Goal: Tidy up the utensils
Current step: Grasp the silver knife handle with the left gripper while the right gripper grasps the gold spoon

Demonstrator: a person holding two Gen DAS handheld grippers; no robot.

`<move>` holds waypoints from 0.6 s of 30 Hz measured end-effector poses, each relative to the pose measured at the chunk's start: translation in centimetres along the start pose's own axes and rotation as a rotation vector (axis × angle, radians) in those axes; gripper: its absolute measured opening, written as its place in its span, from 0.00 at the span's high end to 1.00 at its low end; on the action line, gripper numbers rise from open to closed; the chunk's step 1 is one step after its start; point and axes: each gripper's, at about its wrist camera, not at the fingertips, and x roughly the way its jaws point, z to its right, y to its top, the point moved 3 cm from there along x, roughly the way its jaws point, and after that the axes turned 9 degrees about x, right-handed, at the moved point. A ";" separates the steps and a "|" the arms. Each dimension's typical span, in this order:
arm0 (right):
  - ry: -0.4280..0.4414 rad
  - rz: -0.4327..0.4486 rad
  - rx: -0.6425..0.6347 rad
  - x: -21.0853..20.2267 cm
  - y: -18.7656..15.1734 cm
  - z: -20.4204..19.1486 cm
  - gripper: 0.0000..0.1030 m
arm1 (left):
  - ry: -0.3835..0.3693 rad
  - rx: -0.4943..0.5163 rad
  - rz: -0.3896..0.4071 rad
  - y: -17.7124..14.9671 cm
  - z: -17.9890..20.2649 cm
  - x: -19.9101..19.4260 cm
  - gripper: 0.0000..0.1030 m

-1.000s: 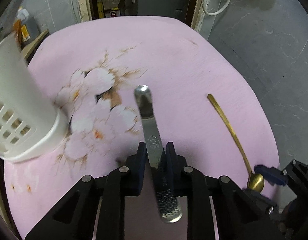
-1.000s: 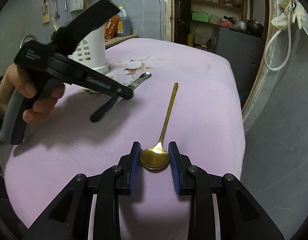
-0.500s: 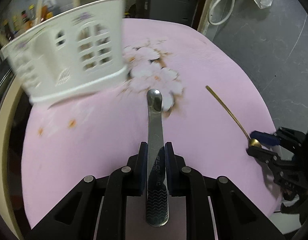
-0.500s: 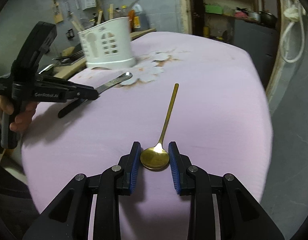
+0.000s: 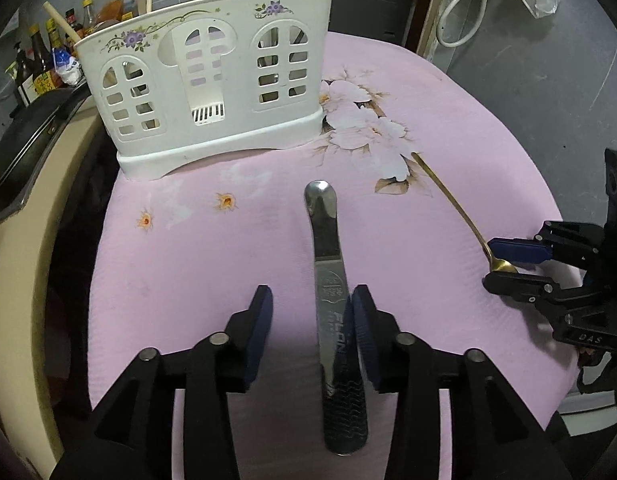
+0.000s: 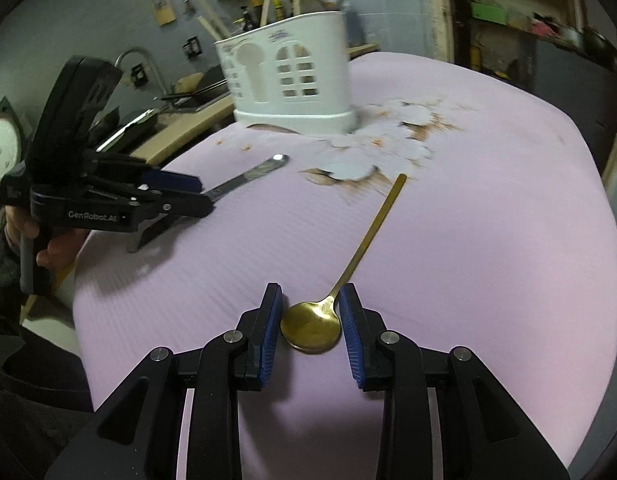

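Observation:
A steel table knife [image 5: 333, 288] lies on the pink flowered cloth between the jaws of my left gripper [image 5: 311, 312], which stands open around it; only the right pad is near the blade. The knife's tip also shows in the right wrist view [image 6: 264, 168]. A gold spoon [image 6: 328, 308] lies on the cloth with its bowl between the jaws of my right gripper [image 6: 310, 312]; the jaws sit close beside the bowl. The spoon also shows in the left wrist view [image 5: 456, 204]. A white utensil caddy [image 5: 212, 80] stands at the back left.
The pink cloth covers a rounded table [image 5: 488, 128] with edges falling away on all sides. A counter with bottles [image 5: 40, 68] and a dark pan lies left of the caddy. The caddy holds chopsticks and other utensils. A grey floor is on the right.
My left gripper has opened and let go of the knife, which now rests on the cloth. The left view has swung toward the caddy. My right gripper's jaws look slightly wider around the spoon bowl.

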 end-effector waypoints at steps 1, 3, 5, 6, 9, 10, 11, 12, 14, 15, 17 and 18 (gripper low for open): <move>0.000 -0.002 -0.009 0.1 0.3 -0.2 0.72 | 0.000 0.007 -0.006 0.2 0.0 0.1 0.62; 0.000 -0.001 0.002 0.0 0.8 0.1 0.72 | -0.001 0.024 -0.017 0.3 -0.1 0.3 0.62; -0.009 -0.001 0.049 0.1 1.6 1.0 0.71 | 0.003 0.061 -0.038 0.8 -0.1 0.6 0.62; -0.012 -0.005 0.075 0.2 2.1 1.5 0.71 | 0.005 0.078 -0.045 0.9 -0.1 0.7 0.62; 0.000 -0.036 0.113 1.0 3.2 2.4 0.71 | 0.013 0.124 -0.075 1.4 0.1 1.5 0.62; 0.000 -0.051 0.113 1.6 3.4 2.5 0.71 | 0.012 0.133 -0.085 1.5 0.1 1.7 0.62; 0.003 -0.060 0.111 2.0 3.6 2.5 0.72 | 0.009 0.144 -0.098 1.7 0.2 2.0 0.63; 0.008 -0.063 0.107 2.4 3.8 2.4 0.73 | 0.005 0.149 -0.102 1.7 0.2 2.1 0.65; 0.023 -0.064 0.115 2.9 4.0 2.3 0.87 | -0.027 0.156 -0.113 1.9 0.3 2.3 0.76; 0.033 -0.064 0.124 3.1 4.1 2.3 0.88 | -0.038 0.159 -0.115 1.9 0.4 2.3 0.83; 0.057 -0.063 0.142 3.3 4.1 2.1 0.91 | -0.027 0.166 -0.113 1.9 0.7 2.2 0.84; 0.061 -0.062 0.130 3.3 4.1 1.7 0.92 | -0.024 0.166 -0.105 1.9 0.7 2.3 0.85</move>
